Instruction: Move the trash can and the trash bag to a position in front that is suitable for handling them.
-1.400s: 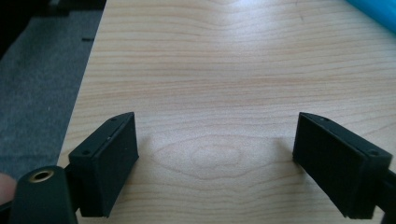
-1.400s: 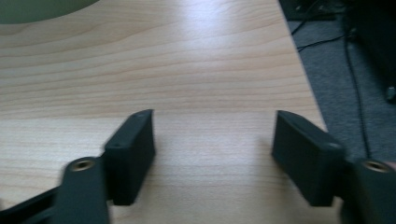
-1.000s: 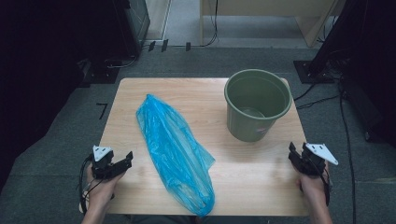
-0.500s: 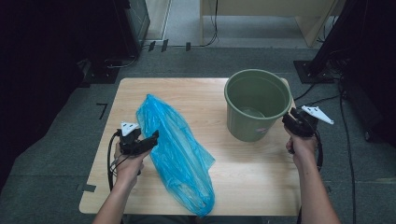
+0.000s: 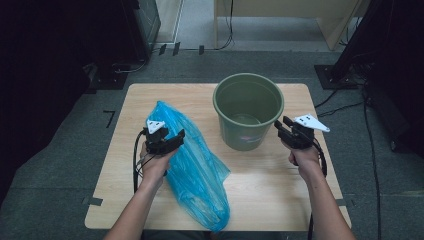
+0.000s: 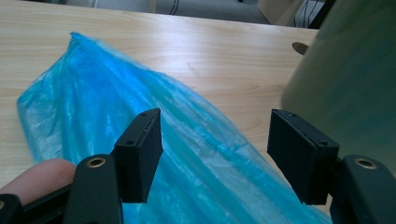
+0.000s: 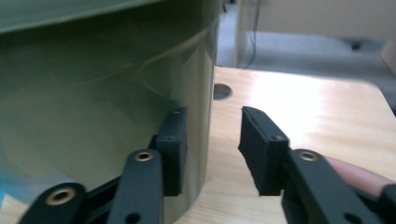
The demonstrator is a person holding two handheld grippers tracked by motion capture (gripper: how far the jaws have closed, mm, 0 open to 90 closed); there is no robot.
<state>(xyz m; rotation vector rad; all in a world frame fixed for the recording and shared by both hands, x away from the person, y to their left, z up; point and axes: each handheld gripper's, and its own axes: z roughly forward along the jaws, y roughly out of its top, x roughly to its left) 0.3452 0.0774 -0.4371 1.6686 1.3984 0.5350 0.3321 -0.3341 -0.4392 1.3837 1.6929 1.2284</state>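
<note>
Your left gripper point(image 5: 175, 139) hovers open-fingered, just closing, over the blue bag point(image 5: 197, 175), which runs far-left to near-right, while your right gripper point(image 5: 281, 128), open and empty, flanks the bucket point(image 5: 247, 117).

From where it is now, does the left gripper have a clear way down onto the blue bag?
Probably yes. The left gripper hangs right over the blue bag with its jaws apart, nothing between them. The green bucket stands off to the side, out of the way.
</note>
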